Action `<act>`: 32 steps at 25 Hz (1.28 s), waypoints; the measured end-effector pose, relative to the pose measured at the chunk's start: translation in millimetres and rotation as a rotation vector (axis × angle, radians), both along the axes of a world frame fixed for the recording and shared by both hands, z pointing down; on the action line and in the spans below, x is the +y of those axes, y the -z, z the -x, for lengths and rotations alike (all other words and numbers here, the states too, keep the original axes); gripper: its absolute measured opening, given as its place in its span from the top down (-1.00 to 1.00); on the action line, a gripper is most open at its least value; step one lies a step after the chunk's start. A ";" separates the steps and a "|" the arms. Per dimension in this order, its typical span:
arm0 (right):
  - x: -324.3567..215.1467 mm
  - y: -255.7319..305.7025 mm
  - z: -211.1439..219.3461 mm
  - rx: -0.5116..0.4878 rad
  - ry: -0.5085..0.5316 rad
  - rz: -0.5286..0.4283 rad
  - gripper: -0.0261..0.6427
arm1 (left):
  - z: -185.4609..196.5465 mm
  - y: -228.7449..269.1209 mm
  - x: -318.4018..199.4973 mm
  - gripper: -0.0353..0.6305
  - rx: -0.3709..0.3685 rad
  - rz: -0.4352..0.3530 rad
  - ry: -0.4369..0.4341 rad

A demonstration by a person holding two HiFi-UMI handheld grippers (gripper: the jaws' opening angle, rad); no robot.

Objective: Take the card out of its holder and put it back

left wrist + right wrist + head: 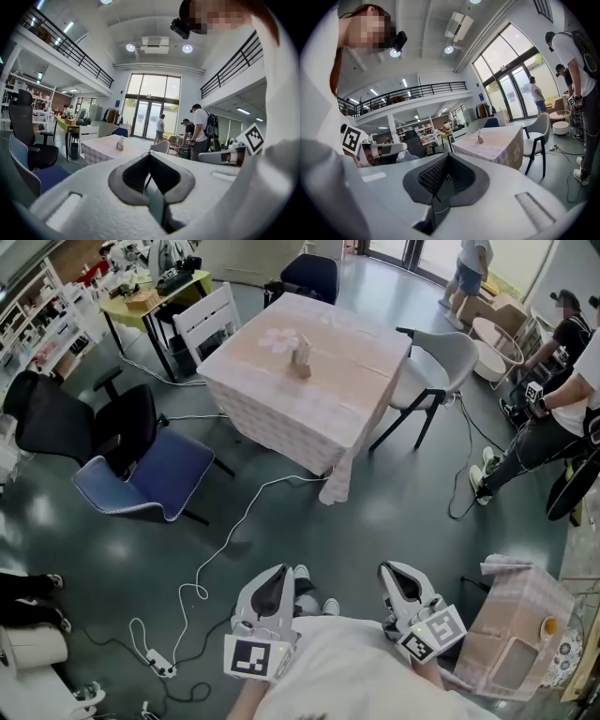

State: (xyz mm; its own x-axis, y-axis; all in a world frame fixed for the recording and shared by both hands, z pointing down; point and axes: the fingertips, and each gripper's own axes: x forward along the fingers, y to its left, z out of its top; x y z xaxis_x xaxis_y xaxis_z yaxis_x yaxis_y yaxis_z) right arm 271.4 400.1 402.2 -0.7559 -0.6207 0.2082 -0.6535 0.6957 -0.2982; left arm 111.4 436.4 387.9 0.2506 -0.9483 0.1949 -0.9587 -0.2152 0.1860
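Observation:
The card holder [300, 357] is a small upright stand with a card in it, near the middle of a table with a pale pink cloth [352, 390]. It shows small and far off in the left gripper view [120, 144] and the right gripper view [480, 138]. Both grippers are held close to the person's chest, well back from the table. My left gripper [278, 574] is shut with nothing between its jaws [150, 157]. My right gripper [394, 571] is also shut and empty [448, 157].
Chairs ring the table: a blue one [159, 474], a black office chair [56, 418], a white one [206, 320], a grey one [441, 357]. A white cable [225, 540] runs across the floor to a power strip [159, 664]. People [562, 418] stand at the right; a covered cart [516, 634] is near my right.

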 end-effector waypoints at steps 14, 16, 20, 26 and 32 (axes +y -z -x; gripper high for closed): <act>-35.2 8.4 65.6 -0.035 -0.051 -0.035 0.93 | 62.3 1.3 -39.1 0.89 0.023 -0.022 -0.067; -37.8 6.0 71.5 -0.035 -0.052 -0.030 0.93 | 70.7 -0.9 -42.1 0.89 0.028 -0.015 -0.058; -45.8 1.0 79.2 -0.020 -0.053 -0.024 0.93 | 83.8 -4.8 -47.8 0.89 0.034 -0.001 -0.035; -68.3 -5.5 83.9 -0.006 -0.047 -0.010 0.93 | 97.8 -11.4 -64.8 0.89 0.037 0.024 0.007; -116.9 -12.5 86.2 0.002 -0.025 0.000 0.93 | 107.3 -20.5 -109.7 0.89 0.039 0.046 0.054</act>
